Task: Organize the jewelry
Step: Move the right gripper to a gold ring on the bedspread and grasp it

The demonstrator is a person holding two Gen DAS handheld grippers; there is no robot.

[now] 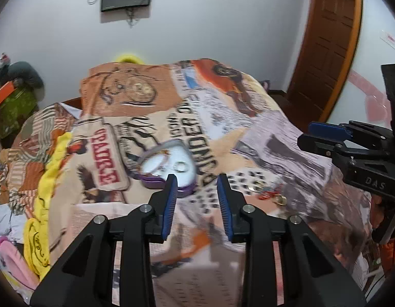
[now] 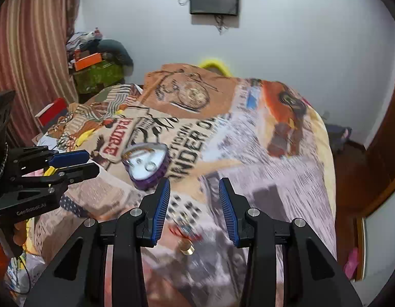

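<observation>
An open purple jewelry box (image 1: 169, 168) with a white lining lies on the patterned bed cover; it also shows in the right wrist view (image 2: 146, 166). A silver ring (image 1: 180, 166) sits inside it. A small heap of loose jewelry with a gold ring (image 1: 280, 199) and red pieces lies to its right; in the right wrist view the gold ring (image 2: 186, 248) lies between my right fingers. My left gripper (image 1: 196, 183) is open and empty, just in front of the box. My right gripper (image 2: 195, 186) is open and empty above the heap.
The bed cover (image 1: 223, 128) slopes off at the right toward a wooden door (image 1: 330, 38). Yellow cloth (image 1: 49, 179) and clutter lie at the left edge. Striped curtains (image 2: 31, 51) and a green box (image 2: 97, 76) stand at the far left.
</observation>
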